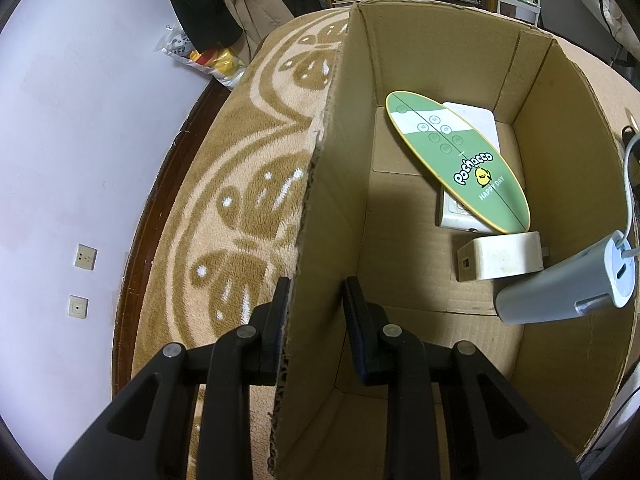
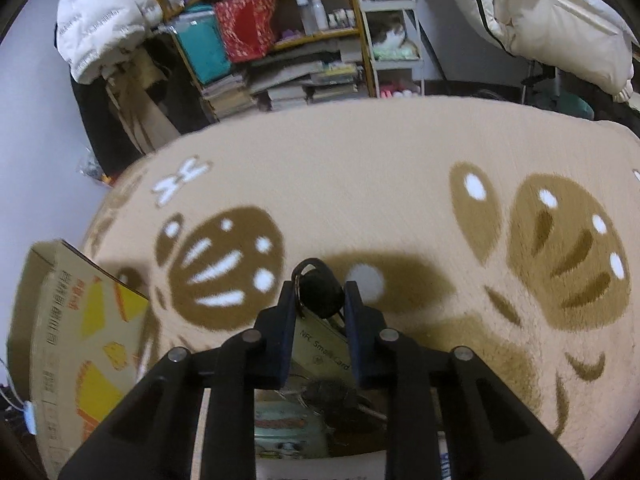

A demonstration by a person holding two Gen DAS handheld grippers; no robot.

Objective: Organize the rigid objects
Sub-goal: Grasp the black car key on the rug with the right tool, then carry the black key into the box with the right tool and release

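Note:
In the left wrist view my left gripper (image 1: 316,300) straddles the near left wall of an open cardboard box (image 1: 332,184), one finger outside and one inside, with a gap on the inner side. Inside the box lie a green oval Pochacco board (image 1: 460,164) on a white flat device (image 1: 480,128), a cream adapter (image 1: 500,256) and a grey power bank (image 1: 568,284) with a cable. In the right wrist view my right gripper (image 2: 320,300) is shut on a black key fob (image 2: 320,290) with a ring; an NFC smart card (image 2: 324,350) and keys hang below it, above the rug.
The box (image 2: 68,340) shows at the left of the right wrist view, printed yellow and orange. A beige and brown patterned rug (image 2: 380,184) covers the floor. Bookshelves (image 2: 280,52), jackets and a white cart stand at the far edge. A wall with sockets (image 1: 84,256) is at left.

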